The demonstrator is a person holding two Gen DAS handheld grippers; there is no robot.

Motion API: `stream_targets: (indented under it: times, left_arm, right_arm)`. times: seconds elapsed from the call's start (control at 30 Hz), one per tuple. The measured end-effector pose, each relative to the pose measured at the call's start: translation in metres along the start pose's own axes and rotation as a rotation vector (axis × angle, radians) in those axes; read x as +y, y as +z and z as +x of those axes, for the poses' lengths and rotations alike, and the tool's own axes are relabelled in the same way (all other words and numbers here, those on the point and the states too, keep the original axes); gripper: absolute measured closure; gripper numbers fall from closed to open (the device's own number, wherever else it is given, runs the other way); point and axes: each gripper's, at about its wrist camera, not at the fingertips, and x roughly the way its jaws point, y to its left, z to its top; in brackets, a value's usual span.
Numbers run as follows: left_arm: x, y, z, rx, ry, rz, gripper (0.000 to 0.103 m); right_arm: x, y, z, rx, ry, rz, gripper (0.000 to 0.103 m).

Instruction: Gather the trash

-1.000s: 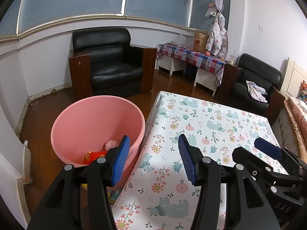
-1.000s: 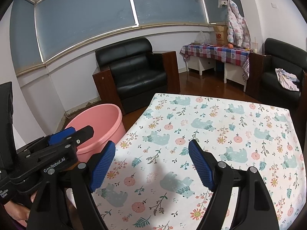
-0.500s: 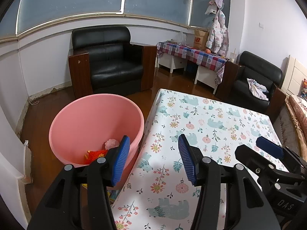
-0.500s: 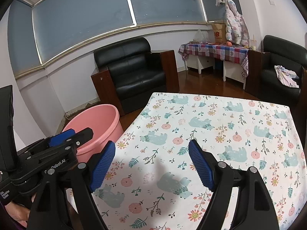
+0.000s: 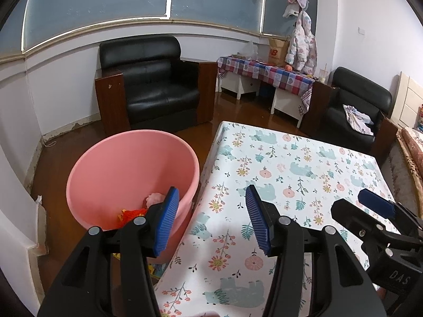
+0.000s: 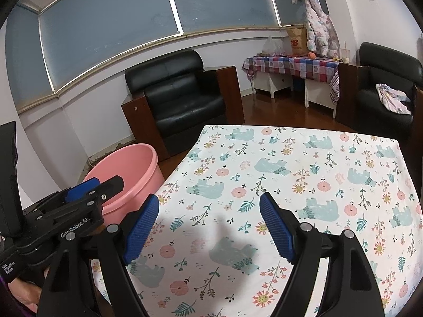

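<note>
A pink tub (image 5: 132, 177) stands on the wooden floor (image 5: 66, 158) just beside the left edge of a table covered with a patterned cloth (image 5: 290, 174) showing bears and flowers. The tub is upright and open at the top. At its bottom lie two pieces of trash: a red crumpled item (image 5: 130, 214) and a pale pink crumpled item (image 5: 156, 199), close together near the wall nearest the camera. The rest of the tub floor is partly hidden behind the gripper finger, so further contents cannot be confirmed.

The left gripper (image 5: 211, 218) is held above the gap between tub and table, its jaws spread wide with nothing between them; its left finger overlaps the tub rim in the left wrist view, its right finger hangs over the cloth. The right gripper (image 6: 208, 224) is held over the near part of the cloth, jaws likewise wide apart and holding nothing. Each gripper is visible at the edge of the other's view, side by side and apart.

The visible cloth surface shows only its print and gripper shadows.

Behind the tub sits a black armchair (image 5: 156, 87) with wooden sides. A second table with a checked cover (image 5: 267, 70) stands by the far wall, carrying a paper bag (image 5: 277, 49) and small items too small to identify. A second black armchair (image 5: 354, 111) holds a bundle of cloth (image 5: 357, 119).
</note>
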Motion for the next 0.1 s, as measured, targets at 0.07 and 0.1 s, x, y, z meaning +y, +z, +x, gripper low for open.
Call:
stream_targets:
  times: [0.07, 0.1]
  left_arm:
    - [-0.0028, 0.0016, 0.0012, 0.002, -0.007, 0.010, 0.050]
    - [-0.0041, 0.0022, 0.0020, 0.004, -0.013, 0.017, 0.050]
  right_arm:
    - [-0.0028, 0.0013, 0.0010, 0.002, -0.006, 0.004, 0.026]
    - [-0.0049, 0.0017, 0.0010, 0.002, -0.010, 0.007, 0.026]
